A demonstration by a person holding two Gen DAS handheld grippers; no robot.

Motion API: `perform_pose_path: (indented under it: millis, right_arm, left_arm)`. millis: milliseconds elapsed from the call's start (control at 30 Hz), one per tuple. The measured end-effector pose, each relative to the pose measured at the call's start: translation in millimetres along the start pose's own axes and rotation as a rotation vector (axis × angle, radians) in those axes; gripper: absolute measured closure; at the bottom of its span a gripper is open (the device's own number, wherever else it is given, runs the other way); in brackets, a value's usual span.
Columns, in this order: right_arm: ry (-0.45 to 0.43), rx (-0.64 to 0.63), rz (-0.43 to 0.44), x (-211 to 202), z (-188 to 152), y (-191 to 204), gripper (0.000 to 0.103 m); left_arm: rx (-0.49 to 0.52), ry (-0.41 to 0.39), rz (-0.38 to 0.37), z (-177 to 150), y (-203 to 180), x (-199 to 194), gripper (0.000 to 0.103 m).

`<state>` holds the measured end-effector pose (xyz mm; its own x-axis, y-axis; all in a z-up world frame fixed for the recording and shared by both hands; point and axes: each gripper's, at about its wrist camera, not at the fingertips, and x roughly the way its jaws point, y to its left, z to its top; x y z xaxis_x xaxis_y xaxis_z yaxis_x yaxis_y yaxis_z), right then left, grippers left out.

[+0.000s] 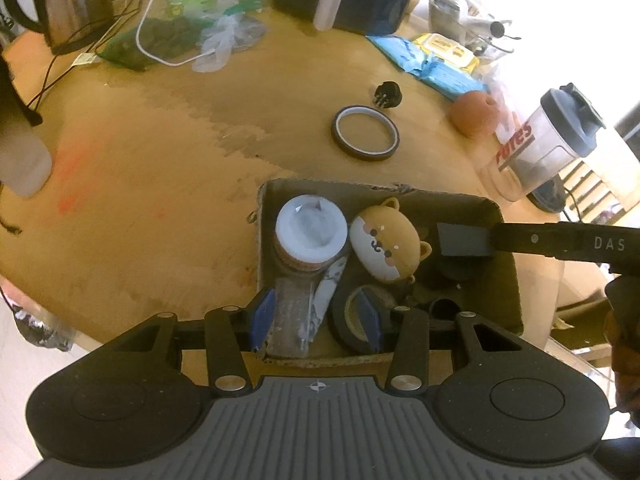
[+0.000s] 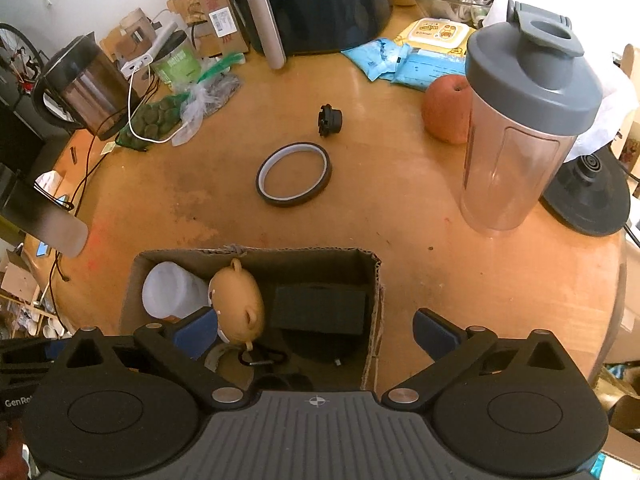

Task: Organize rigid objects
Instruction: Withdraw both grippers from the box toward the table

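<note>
A cardboard box [image 1: 506, 280] [image 2: 370, 304] sits at the near edge of the round wooden table. It holds a white-capped bottle [image 1: 310, 232] [image 2: 172, 292], a tan dog-face toy [image 1: 386, 246] [image 2: 238, 304], a black tape roll [image 1: 348, 320] and dark items. My left gripper [image 1: 316, 318] is open, its jaws around the bottle's lower body in the box. My right gripper [image 2: 316, 332] is open and empty, straddling the box's right wall; one finger [image 1: 520, 238] shows in the left wrist view. A tape ring [image 1: 365, 132] [image 2: 293, 179] and a black plug [image 1: 387, 94] [image 2: 330, 119] lie on the table.
A shaker bottle [image 2: 524, 128] [image 1: 548, 140] and an apple [image 2: 446, 108] [image 1: 476, 112] stand to the right. An air fryer [image 2: 316, 0], wipes packs [image 2: 400, 60], a kettle [image 2: 84, 84], cables and bags [image 2: 176, 116] line the far side.
</note>
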<state>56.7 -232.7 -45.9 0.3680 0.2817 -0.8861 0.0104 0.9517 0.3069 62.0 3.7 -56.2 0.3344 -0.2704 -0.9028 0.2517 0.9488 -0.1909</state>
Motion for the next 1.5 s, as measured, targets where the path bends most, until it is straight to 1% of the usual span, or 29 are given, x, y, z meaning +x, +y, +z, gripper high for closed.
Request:
perform_pose_path:
  millis: [200, 467, 733, 1000, 1300, 1500]
  right_arm:
    - [-0.009, 0.003, -0.01, 1, 3, -4, 0.0]
    - [-0.063, -0.009, -0.055, -3, 13, -8, 0.0]
    - [-0.114, 0.006, -0.065, -5, 28, -14, 0.0]
    - [-0.179, -0.033, -0.095, -8, 35, -9, 0.0]
    - [-0.178, -0.033, -0.099, -8, 31, -12, 0.0]
    - [-0.143, -0.001, -0.11, -6, 26, -18, 0.0]
  left_arm:
    - [0.026, -0.006, -0.007, 12, -7, 5, 0.058]
    - [0.065, -0.036, -0.014, 38, -16, 11, 0.058]
    - [0.107, -0.061, -0.017, 68, -25, 18, 0.058]
    - [0.145, -0.068, 0.005, 86, -30, 31, 0.058]
    - [0.18, -0.057, 0.015, 101, -31, 53, 0.058]
    - [0.202, -0.044, 0.026, 110, -33, 71, 0.058]
